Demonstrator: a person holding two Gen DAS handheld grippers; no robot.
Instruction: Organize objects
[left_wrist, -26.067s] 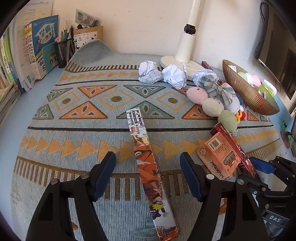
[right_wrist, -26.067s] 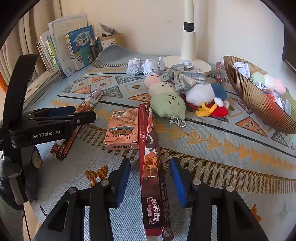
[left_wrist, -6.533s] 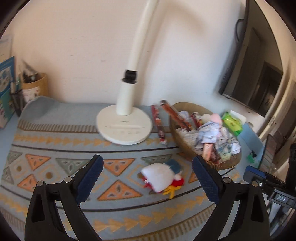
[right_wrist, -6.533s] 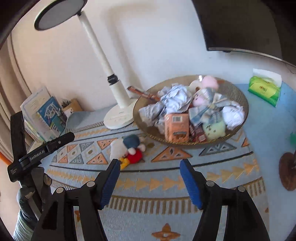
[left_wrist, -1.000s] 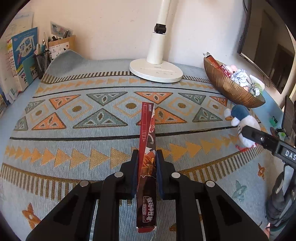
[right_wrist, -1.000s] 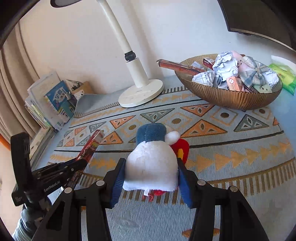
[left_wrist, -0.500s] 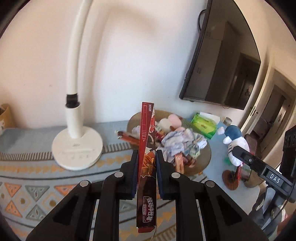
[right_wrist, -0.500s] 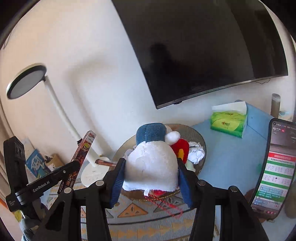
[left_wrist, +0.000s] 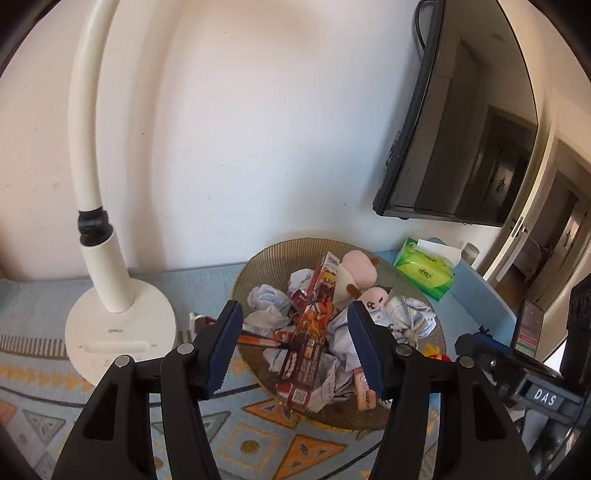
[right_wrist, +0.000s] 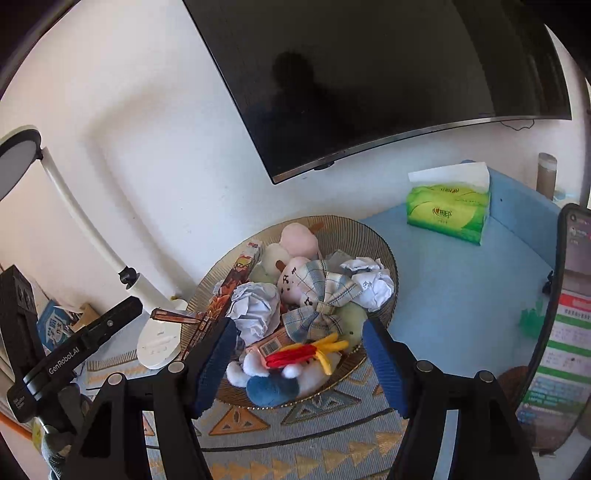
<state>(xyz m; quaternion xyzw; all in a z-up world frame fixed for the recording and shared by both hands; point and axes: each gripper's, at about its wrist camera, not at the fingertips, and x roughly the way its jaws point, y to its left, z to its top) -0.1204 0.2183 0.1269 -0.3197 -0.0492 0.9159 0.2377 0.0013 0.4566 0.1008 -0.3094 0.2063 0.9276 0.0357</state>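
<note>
Left wrist view: your left gripper (left_wrist: 295, 345) has just been opening, empty, above the red box (left_wrist: 308, 345) in the basket (left_wrist: 258, 266). Your right gripper (right_wrist: 297, 363) has likewise been opening, the plush duck (right_wrist: 284, 373) released below.

Left gripper (left_wrist: 295, 347): two black plastic fingers, hollow triangular cut-outs in arms, silver round screws at joints. Pads (left_wrist: 223, 345) dark blue, ribbed, wedge-shaped. Same gripper seen from right wrist view: black bar with white "GenRobot.AI" lettering, small label below it, black box-shaped block behind.

Right gripper (right_wrist: 300, 363): same black build, silver screws, blue ribbed pads (right_wrist: 384, 365). From left wrist view: black body, blue part at front, white "DAS" marking on grey plate.
</note>
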